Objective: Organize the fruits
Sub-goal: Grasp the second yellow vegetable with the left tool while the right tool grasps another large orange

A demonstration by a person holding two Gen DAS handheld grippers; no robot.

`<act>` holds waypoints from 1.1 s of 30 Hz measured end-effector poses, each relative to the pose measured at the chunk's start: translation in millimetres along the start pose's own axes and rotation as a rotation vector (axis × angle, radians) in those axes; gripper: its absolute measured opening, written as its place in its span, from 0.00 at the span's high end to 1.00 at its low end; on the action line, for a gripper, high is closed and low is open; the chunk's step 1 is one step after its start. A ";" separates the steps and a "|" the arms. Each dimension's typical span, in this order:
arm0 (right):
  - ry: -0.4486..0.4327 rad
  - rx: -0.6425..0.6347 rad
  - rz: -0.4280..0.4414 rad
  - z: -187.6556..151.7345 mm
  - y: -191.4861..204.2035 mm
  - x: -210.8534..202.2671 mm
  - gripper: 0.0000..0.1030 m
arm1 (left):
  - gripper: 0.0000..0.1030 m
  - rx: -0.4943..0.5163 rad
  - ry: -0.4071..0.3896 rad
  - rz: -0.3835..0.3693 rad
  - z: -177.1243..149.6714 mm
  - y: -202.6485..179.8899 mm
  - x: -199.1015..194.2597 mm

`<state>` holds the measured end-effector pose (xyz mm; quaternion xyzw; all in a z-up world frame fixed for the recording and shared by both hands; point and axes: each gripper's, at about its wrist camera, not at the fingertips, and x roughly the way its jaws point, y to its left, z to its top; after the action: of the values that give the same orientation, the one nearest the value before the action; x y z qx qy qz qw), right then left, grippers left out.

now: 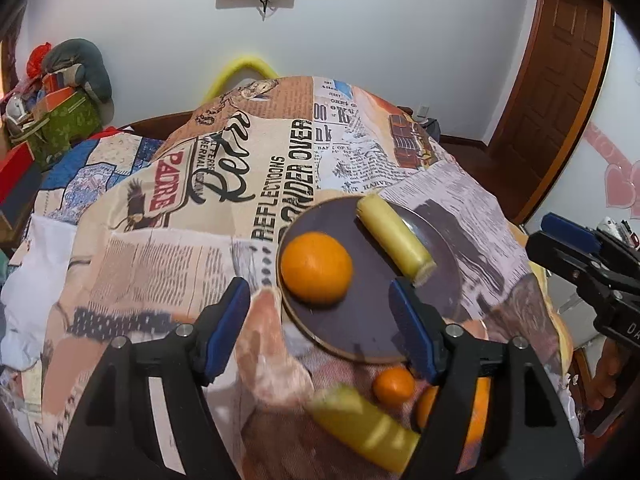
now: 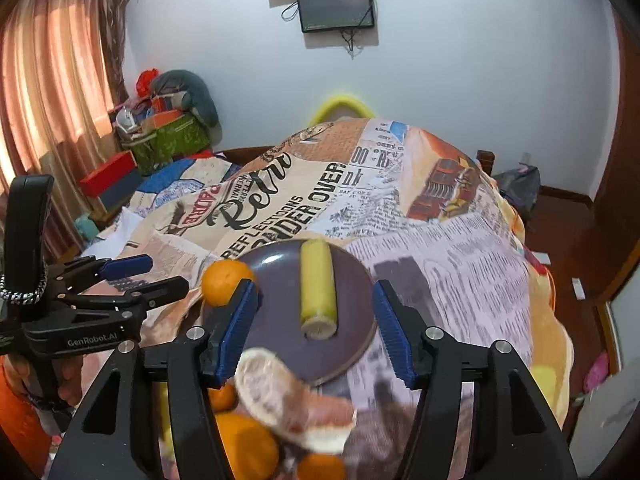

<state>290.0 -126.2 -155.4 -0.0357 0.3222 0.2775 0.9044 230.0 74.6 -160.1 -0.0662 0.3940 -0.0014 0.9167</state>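
Note:
A dark round plate (image 1: 372, 320) (image 2: 352, 280) lies on the newspaper-print cloth. On it sit an orange (image 1: 316, 268) (image 2: 224, 280) and a yellow cut stalk piece (image 1: 396, 240) (image 2: 318, 288). My left gripper (image 1: 320, 320) is open and empty, hovering just before the plate's near edge. My right gripper (image 2: 316, 328) is open and empty over the plate's near side; it also shows at the right edge of the left wrist view (image 1: 560, 240). Near me lie a small orange (image 1: 394, 386), a bigger orange (image 1: 476, 404) (image 2: 244, 448) and a second yellow piece (image 1: 360, 424).
The cloth (image 1: 224, 216) covers a domed surface that falls away on all sides. A fold of cloth (image 2: 288, 396) rises near the plate. Boxes and bags (image 2: 168, 136) are stacked at the far left by a curtain. A wooden door (image 1: 560, 80) stands at right.

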 end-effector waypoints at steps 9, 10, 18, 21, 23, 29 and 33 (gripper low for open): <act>0.000 0.029 -0.009 -30.7 6.3 -27.1 0.44 | 0.23 0.004 0.053 -0.011 -40.4 -17.3 -17.7; 0.002 0.038 -0.004 -34.4 6.1 -28.8 0.44 | 0.22 -0.001 0.064 -0.016 -45.2 -19.0 -16.9; 0.036 0.066 0.012 -63.7 6.7 -35.3 0.43 | 0.20 -0.042 0.146 0.021 -80.8 -28.4 2.3; 0.046 0.074 0.011 -69.0 5.3 -36.2 0.43 | 0.20 -0.065 0.165 0.050 -86.6 -28.0 13.2; 0.052 0.078 0.010 -72.5 4.6 -36.6 0.43 | 0.20 -0.070 0.172 0.069 -88.9 -28.5 20.6; 0.061 0.084 0.010 -77.9 3.5 -36.9 0.43 | 0.34 -0.091 0.179 -0.006 -94.2 -26.0 24.7; 0.067 0.087 0.027 -79.1 6.6 -35.4 0.43 | 0.42 -0.054 0.179 -0.028 -97.5 -29.2 16.7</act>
<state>219.4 -156.8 -195.8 -0.0012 0.3644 0.2742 0.8900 172.5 33.0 -235.0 -0.0961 0.4734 -0.0093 0.8755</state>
